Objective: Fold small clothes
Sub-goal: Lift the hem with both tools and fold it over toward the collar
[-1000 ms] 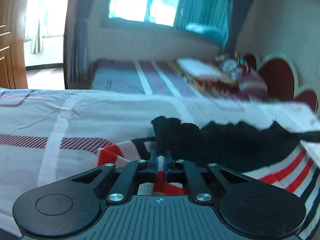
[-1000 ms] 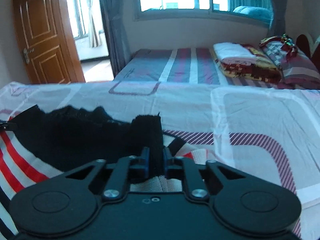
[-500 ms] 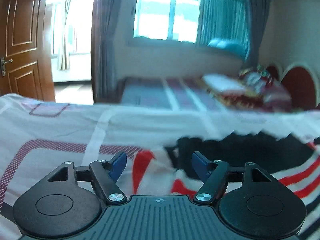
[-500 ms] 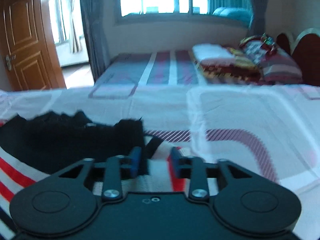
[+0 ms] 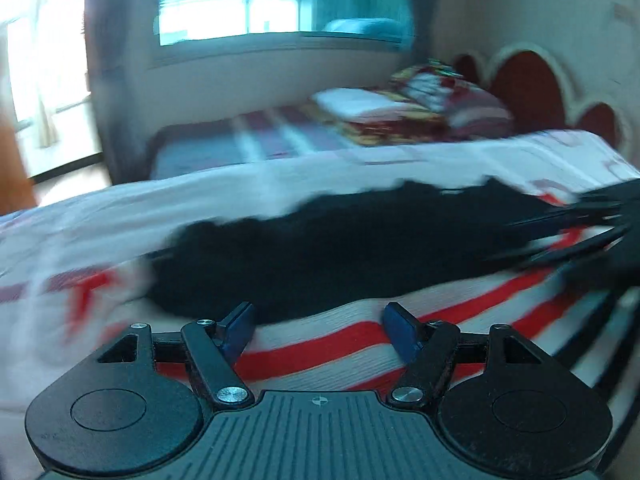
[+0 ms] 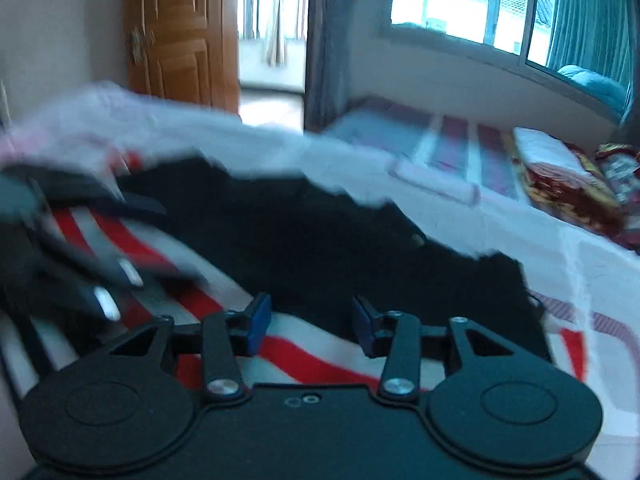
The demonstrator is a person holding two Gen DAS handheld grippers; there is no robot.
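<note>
The garment (image 5: 344,264), striped red, white and dark with a broad black part along its far edge, lies spread on the bed (image 5: 248,196), flat on the pale patterned sheet. The left tongs (image 5: 318,326) stand wide, blue pads apart over a red stripe near the black part, with nothing pressed between them; their jaws have just been opening. The right tongs (image 6: 310,320) stand at a narrower gap, also gripping nothing, the pads hovering where the stripes meet the black part; they too came apart just now and have drawn in a little. In the left wrist view the right tongs show blurred at the right edge, over the garment's far end; in the right wrist view the left tongs show blurred at the left edge. Beyond the bed stands a second bed (image 6: 440,136) with a striped cover and folded bedding (image 6: 560,176). A wooden door (image 6: 180,32) and a window (image 6: 500,4) lie behind.
</note>
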